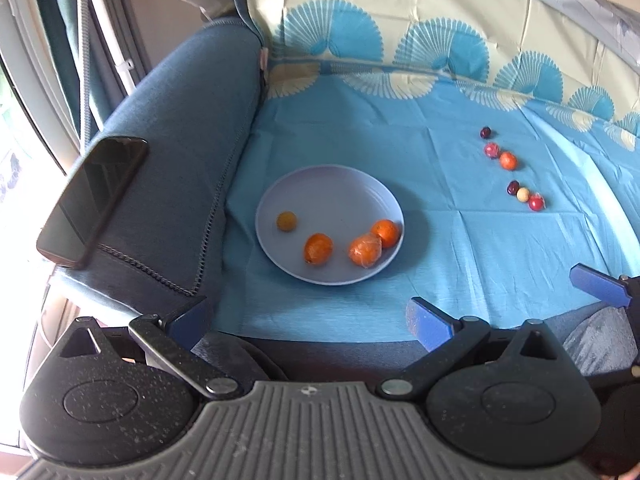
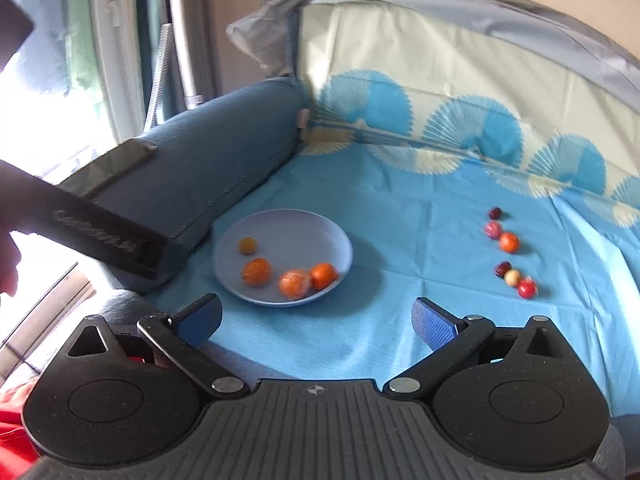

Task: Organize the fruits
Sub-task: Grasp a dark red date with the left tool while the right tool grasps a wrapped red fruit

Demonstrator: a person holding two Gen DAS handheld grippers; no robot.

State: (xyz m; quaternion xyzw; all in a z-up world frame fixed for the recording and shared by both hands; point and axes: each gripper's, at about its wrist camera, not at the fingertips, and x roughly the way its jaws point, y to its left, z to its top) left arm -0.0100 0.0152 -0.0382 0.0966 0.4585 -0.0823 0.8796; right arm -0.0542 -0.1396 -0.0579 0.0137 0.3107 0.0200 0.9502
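Fruit sat split: four orange pieces in plate (image 1: 332,184), six small loose fruits (image 1: 508,160) on cloth (image 1: 440,240) to the far right.

Left gripper (image 1: 308,316) and right gripper (image 2: 316,320) both hung near the cloth's near edge, fingers spread wide, holding nothing. Risk, as I judged it: the small fruits were round and bunched in touching pairs and threes, so a pad closing on one could knock its neighbours rolling down the creased cloth. Wrapped orange (image 1: 365,251) looked slippery. Phone (image 1: 94,200) on armrest (image 1: 192,160) overhung the edge; a left-side bump could drop it.
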